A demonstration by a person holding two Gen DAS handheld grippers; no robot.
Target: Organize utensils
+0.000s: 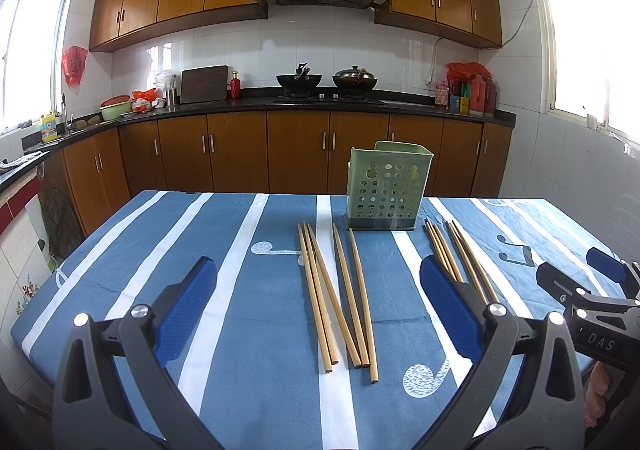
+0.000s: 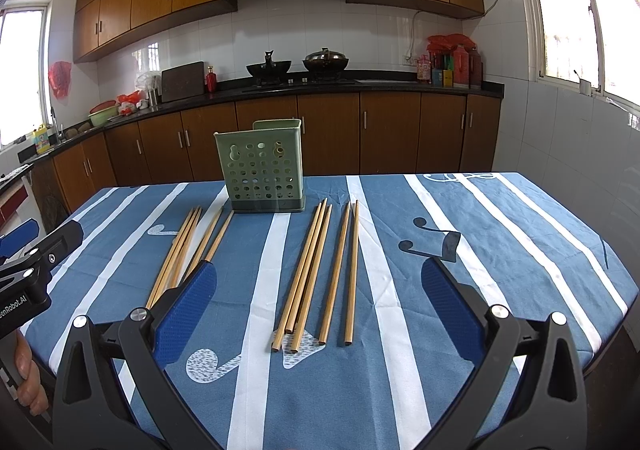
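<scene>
A: Where are the utensils found?

B: Two groups of wooden chopsticks are laid flat on the desk (image 1: 224, 330), which is covered by a blue cloth with white stripes. In the left wrist view, the left group of chopsticks (image 1: 340, 294) is seen at the centre, five sticks fanned slightly, their far ends pointed toward 12 o'clock. The right group of chopsticks (image 2: 320, 270) is centred in the right wrist view, also five sticks.

A: And the holder?

B: A green perforated utensil holder (image 1: 386, 186) is stood upright at 12 o'clock, just beyond the far tips of both groups and between them. Nothing is seen inside it.

A: How is the left tool (image 1: 320, 314) held?

B: It is spread wide, with nothing between its blue pads (image 1: 188, 302); the left group is framed by them but is not touched.

A: The right tool (image 2: 320, 314)?

B: Likewise spread wide and empty, held above the near edge of the desk. Each tool is glimpsed by the other's camera, at 3 o'clock and at 9 o'clock.
</scene>
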